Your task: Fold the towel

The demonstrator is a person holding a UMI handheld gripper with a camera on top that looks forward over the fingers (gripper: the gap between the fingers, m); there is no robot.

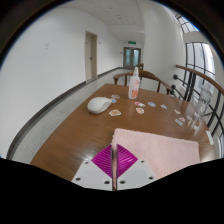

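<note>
A pale pink towel (162, 150) lies on the round wooden table (80, 135), just ahead and to the right of my fingers. My gripper (115, 162) is low over the table's near edge. Its two magenta pads (103, 165) are pressed together, with a thin edge of the towel's near left corner pinched between them. The rest of the towel spreads away to the right and stays flat on the table.
Beyond the towel stand a white rounded object (98, 104), a clear bottle with pink liquid (134, 84), several small cards or packets (140, 110) and small glass items (186, 119). A curved railing (60, 100) runs past the table's left side.
</note>
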